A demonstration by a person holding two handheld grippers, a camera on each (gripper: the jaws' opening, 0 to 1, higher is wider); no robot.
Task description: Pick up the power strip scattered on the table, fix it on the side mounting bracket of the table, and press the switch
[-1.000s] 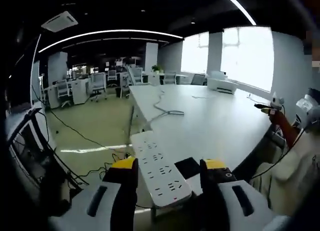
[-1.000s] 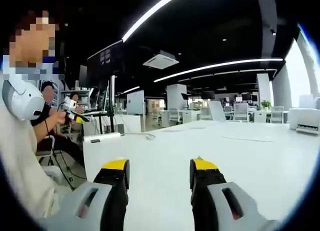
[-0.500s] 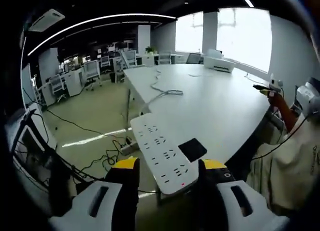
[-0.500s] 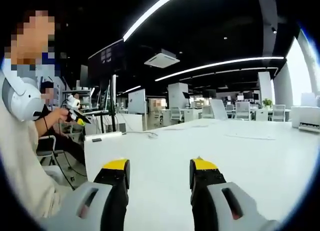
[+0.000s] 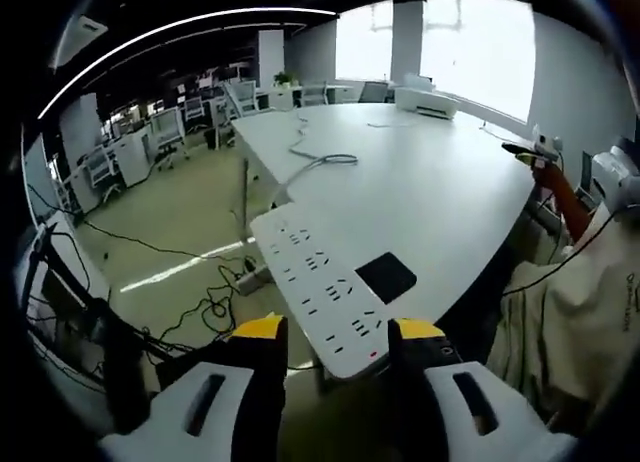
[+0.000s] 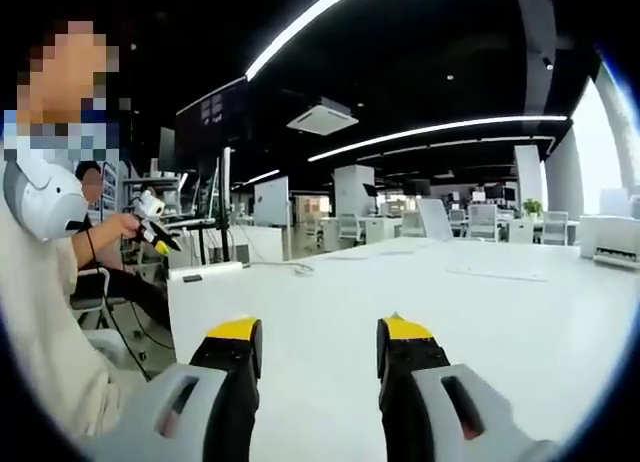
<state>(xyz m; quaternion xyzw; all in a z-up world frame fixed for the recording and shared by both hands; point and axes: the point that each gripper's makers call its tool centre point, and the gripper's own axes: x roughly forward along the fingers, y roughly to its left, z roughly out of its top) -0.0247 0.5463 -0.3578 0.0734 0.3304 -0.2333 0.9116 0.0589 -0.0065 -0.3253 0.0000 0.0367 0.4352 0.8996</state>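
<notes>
the left gripper (image 5: 328, 332) hangs just off the near corner of the white bench (image 5: 440, 192), its yellow-tipped jaws spread apart with nothing between them, lined up on the near end of the power strip (image 5: 318, 289). the step in hand looks like the pick-up. to do it well, i would bring the jaws in along the strip's long axis and level with the bench top, so one jaw passes each long side. closing should wait until the pads are well past the rounded end, as a bite on the very tip would probably let the long body swing. the cable (image 5: 305, 167) trails away across the bench, so i would lift slowly and allow for its drag.

the power strip is a long, flat white bar lying along the bench's near edge, its near end reaching the corner. rows of dark socket slots run down its top face, and a small red spot sits near the closest end, perhaps the switch or its lamp; it is too small to tell. a dark flat rectangle (image 5: 386, 277) lies on the bench just beside it.

the right gripper (image 6: 315, 347) hovers low over a bare part of the bench, jaws likewise spread and holding nothing. a seated person (image 6: 40, 312) is at the far left of the right gripper view.
</notes>
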